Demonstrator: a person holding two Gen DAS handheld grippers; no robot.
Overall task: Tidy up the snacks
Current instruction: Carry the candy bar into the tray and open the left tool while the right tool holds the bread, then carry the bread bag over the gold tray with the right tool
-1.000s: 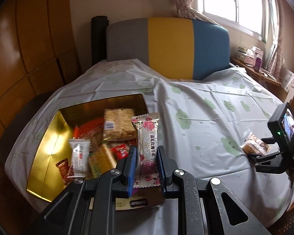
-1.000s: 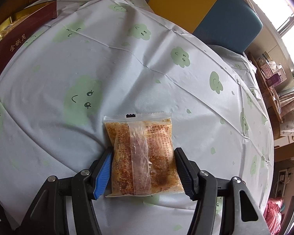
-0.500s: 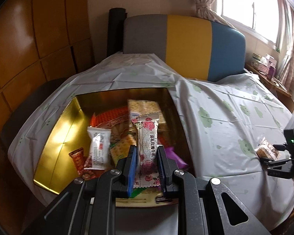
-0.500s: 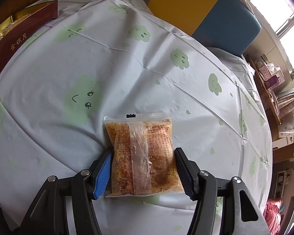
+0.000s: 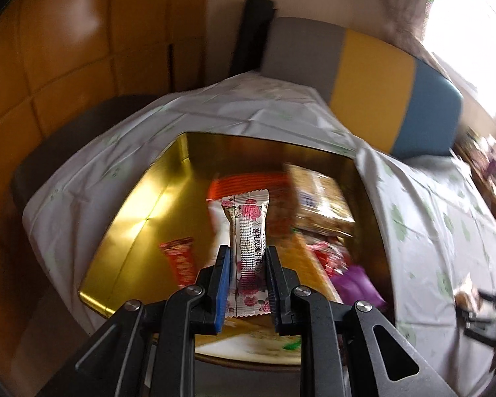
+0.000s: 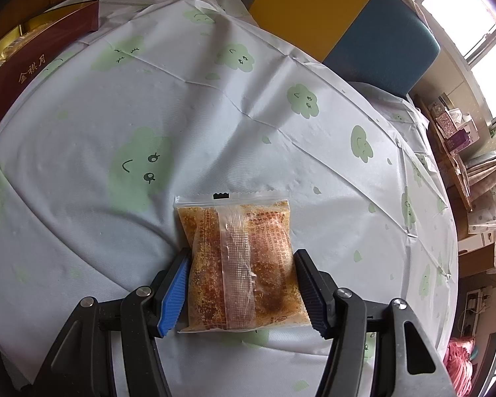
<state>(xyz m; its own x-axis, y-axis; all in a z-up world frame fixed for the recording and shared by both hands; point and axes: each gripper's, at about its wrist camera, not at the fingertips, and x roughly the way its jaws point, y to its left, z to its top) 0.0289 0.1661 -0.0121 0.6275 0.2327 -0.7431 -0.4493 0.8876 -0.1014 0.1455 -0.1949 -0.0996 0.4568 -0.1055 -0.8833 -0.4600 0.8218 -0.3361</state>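
My left gripper [image 5: 247, 258] is shut on a white snack bar with pink roses [image 5: 248, 248] and holds it above the gold box [image 5: 132, 211]. The box holds several snacks: a red stick [image 5: 180, 259], an orange packet [image 5: 244, 183], a tan cracker pack [image 5: 317, 198] and a purple wrapper [image 5: 355, 283]. My right gripper [image 6: 239, 266] straddles a clear packet of orange-brown snack [image 6: 236, 264] lying on the tablecloth [image 6: 182, 115]. Its jaws touch the packet's sides, and the packet still rests on the cloth.
The box's dark red outer side [image 6: 33, 63] shows at the far left of the right wrist view. A chair with grey, yellow and blue back [image 5: 363, 89] stands behind the round table. The right gripper shows at the right edge of the left wrist view [image 5: 489, 304].
My left gripper has moved left and forward over the gold box with the rose bar in it. The right gripper and its packet have not moved.
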